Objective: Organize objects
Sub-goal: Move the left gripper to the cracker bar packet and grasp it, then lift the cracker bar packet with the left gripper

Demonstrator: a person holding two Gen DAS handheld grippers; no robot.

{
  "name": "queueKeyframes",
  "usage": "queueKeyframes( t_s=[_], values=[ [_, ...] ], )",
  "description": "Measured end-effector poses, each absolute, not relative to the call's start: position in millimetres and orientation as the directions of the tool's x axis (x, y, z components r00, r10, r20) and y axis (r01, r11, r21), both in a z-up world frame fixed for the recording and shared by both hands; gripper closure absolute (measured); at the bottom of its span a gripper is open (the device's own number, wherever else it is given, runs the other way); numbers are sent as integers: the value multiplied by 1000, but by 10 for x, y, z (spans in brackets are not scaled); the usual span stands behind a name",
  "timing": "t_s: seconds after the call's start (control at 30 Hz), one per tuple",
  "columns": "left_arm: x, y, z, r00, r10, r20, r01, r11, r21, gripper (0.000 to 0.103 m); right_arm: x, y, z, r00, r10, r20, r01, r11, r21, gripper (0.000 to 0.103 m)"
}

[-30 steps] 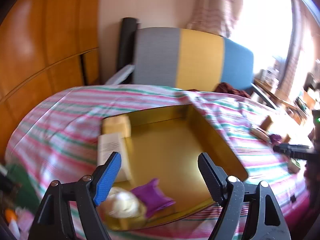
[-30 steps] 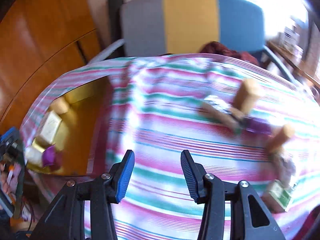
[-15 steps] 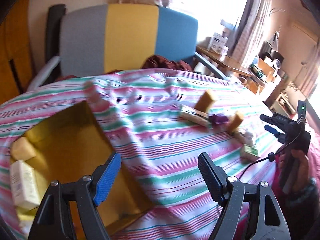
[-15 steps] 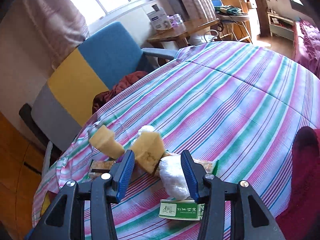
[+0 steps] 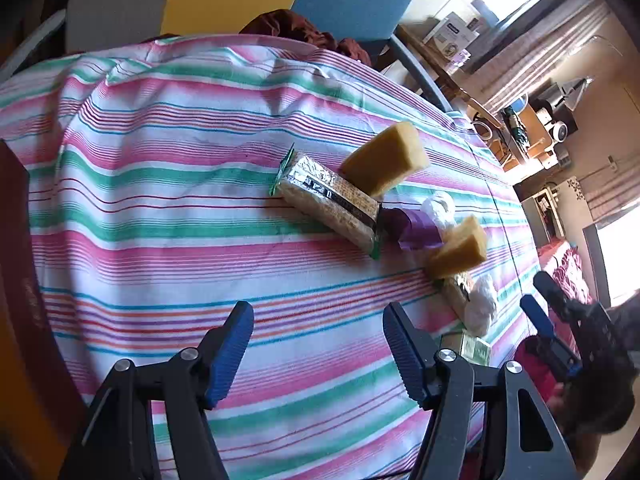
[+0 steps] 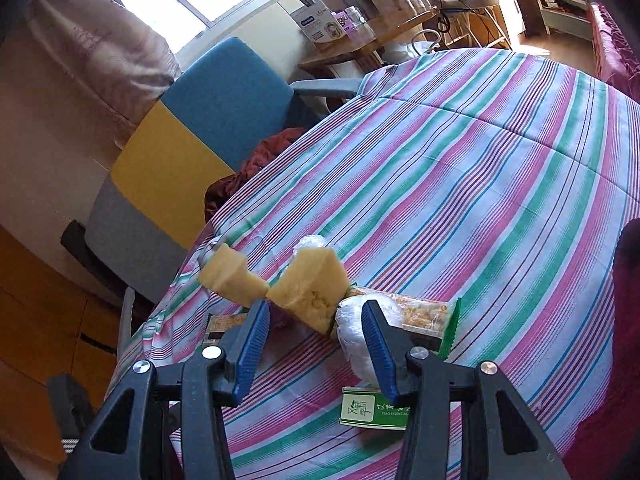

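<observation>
On the striped cloth lies a loose heap: a wrapped cracker bar, two yellow sponges, a purple piece, a white bag and a green box. My left gripper hovers short of the heap, its jaws closing with nothing between them. My right gripper stands open over the heap, a sponge just past its tips and the white bag behind its right finger. The left wrist view also shows the right gripper in a hand.
The dark rim of a gold tray shows at the left edge of the left wrist view. A grey, yellow and blue chair with a dark red cloth stands behind the table. A wooden side table carries boxes.
The left wrist view has swung right, from the gold tray to the heap, and its jaws have narrowed. The right wrist view rolled and swung onto the heap, then held still.
</observation>
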State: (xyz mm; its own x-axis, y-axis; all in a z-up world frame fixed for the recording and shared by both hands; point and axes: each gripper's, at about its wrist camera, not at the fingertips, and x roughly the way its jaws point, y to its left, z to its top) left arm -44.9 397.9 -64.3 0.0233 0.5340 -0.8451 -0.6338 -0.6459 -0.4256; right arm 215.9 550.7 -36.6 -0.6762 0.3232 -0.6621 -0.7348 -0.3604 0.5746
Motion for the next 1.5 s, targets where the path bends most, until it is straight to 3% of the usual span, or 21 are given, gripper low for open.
queueKeyframes(
  t_s=[0.47, 0.7, 0.77, 0.8, 0.83, 0.87, 0.93, 1.5],
  values=[
    [-910, 4931, -960, -60, 449, -892, -512, -781, -359, 33, 2166, 5546, -412, -731, 272, -626, -682, -348, 644, 54],
    [-917, 5197, -972, -127, 437, -890, -569, -767, -296, 17, 2145, 5551, -426, -740, 256, -622, -670, -352, 653, 54],
    [-796, 5197, -973, -170, 417, -893, -638, -737, -223, 22, 2165, 5558, -431, -740, 261, -620, -672, -344, 656, 54],
    [-727, 5174, -981, -204, 401, -893, -676, -717, -167, 32, 2171, 5561, -435, -740, 262, -620, -672, -339, 658, 54],
    [-681, 5133, -981, -221, 407, -886, -702, -697, -145, 36, 2174, 5563, -439, -740, 261, -620, -672, -337, 660, 54],
    [-660, 5063, -980, -221, 423, -879, -718, -680, -147, 40, 2173, 5563, -440, -740, 260, -621, -672, -337, 660, 54],
    [-649, 4920, -971, -217, 442, -870, -730, -665, -156, 58, 2158, 5552, -425, -734, 266, -625, -677, -347, 649, 54],
    [133, 3689, -998, -207, 578, -789, -838, -522, -162, 60, 2265, 5635, -471, -640, 350, -684, -768, -280, 576, 54]
  ],
)
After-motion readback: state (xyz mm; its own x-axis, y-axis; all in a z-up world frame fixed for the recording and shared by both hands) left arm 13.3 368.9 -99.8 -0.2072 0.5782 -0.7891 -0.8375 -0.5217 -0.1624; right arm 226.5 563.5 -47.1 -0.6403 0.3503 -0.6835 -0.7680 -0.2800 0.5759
